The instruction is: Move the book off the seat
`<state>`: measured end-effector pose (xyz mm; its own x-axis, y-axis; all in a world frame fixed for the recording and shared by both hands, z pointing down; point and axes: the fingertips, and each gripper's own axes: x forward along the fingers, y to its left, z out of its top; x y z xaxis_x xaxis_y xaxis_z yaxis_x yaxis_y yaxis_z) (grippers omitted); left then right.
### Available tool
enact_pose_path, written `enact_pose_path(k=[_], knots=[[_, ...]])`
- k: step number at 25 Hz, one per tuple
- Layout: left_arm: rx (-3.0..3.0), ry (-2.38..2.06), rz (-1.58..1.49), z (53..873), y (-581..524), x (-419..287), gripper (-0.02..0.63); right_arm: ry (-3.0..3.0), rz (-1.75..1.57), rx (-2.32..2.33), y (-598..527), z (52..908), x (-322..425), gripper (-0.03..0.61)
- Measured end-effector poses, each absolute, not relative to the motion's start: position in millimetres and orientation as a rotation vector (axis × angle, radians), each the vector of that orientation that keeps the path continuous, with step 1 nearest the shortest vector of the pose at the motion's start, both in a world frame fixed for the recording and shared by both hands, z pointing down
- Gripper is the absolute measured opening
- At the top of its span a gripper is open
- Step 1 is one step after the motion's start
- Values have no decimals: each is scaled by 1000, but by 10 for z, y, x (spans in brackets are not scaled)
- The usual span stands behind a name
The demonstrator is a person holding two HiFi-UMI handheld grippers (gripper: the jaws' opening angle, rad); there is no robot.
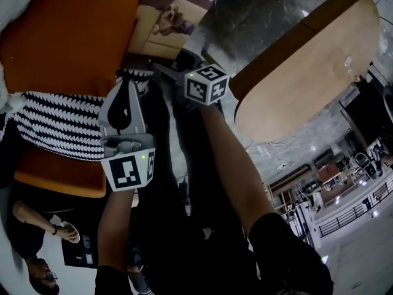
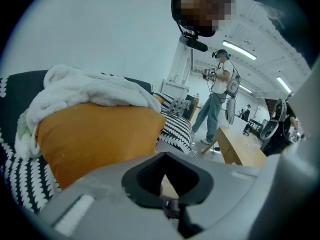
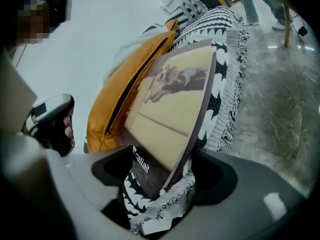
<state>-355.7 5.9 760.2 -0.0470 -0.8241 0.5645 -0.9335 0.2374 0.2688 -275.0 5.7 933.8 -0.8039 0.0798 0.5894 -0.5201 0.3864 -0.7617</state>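
The book (image 3: 172, 109) lies on the patterned throw (image 3: 225, 49) near the edge of the seat (image 1: 58, 174). The right gripper (image 3: 162, 184), jaws wide, straddles its corner, likely to pinch it. The left gripper (image 1: 126, 86), closed and empty, hangs aside.

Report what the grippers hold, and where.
Nothing held. The right gripper, jaws open, straddles the book at its lower corner without pressing; the left gripper is empty.
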Motion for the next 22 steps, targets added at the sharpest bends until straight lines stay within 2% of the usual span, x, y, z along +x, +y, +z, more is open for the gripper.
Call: enact_pose_path(k=[7, 22], knots=[[1621, -1885, 231, 7571, 42, -3468, 6, -2111, 1387, 404, 28, 9289, -2691, 356], [1624, -1916, 229, 7378, 71, -3384, 6, -2202, 1354, 453, -68, 8813, -2609, 258]])
